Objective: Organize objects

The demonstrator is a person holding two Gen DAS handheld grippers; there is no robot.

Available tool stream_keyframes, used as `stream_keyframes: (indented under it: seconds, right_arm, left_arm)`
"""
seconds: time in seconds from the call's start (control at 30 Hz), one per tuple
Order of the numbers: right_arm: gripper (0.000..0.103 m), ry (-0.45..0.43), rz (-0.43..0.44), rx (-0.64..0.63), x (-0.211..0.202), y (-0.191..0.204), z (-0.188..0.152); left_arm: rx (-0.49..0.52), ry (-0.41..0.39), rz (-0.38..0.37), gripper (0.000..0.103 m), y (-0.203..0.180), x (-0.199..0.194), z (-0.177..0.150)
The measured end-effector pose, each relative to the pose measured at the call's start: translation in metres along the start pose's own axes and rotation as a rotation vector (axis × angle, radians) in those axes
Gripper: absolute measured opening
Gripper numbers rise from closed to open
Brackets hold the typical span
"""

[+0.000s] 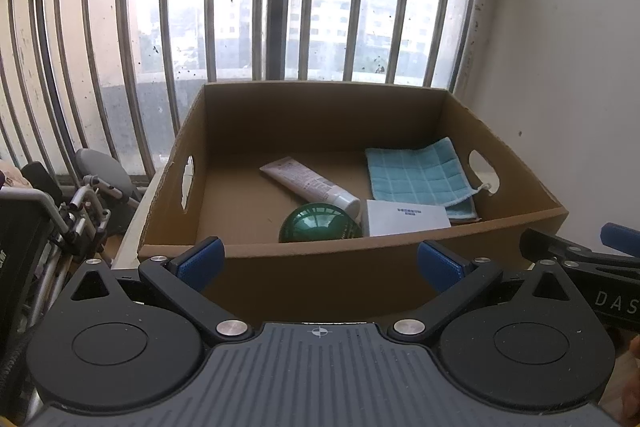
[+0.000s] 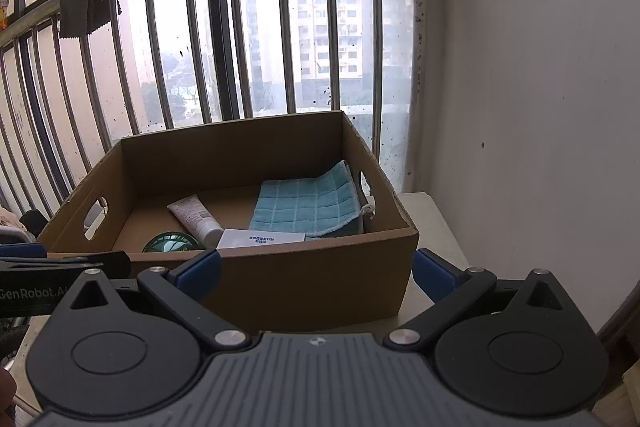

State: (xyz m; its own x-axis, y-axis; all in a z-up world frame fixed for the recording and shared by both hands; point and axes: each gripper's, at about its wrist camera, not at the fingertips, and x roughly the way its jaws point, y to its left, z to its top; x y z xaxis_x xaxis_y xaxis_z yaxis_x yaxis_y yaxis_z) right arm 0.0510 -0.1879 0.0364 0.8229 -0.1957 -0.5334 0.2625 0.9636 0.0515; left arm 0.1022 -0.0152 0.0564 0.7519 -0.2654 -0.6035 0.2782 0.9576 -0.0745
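Since everything I can spot is already in the cardboard box (image 1: 320, 259) on the counter (image 2: 430, 223), meaning the tube (image 1: 308, 183), the green ball (image 1: 320, 225), the white carton (image 1: 406, 217) and the blue cloth (image 1: 416, 175) propped against its right wall, I'd guess I'm between items. Next move needs a fresh target, none in view. Both left gripper (image 1: 320, 263) and right gripper (image 2: 316, 269) hang just short of the near wall, fingers spread wide, empty, touching nothing.

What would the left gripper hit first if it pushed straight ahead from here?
Most likely the near wall of the cardboard box: the open left gripper faces it squarely, below the rim. The gap between them is hard to judge.
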Motion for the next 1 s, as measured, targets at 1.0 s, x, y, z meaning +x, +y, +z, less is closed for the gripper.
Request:
stream_keyframes:
  seconds: [1.0]
  right_arm:
    - [0.103,0.007,-0.004,-0.003,0.0006,-0.0018,0.0028]
  left_arm:
    - [0.000,0.008,0.001,0.103,-0.0004,0.0002,-0.0004]
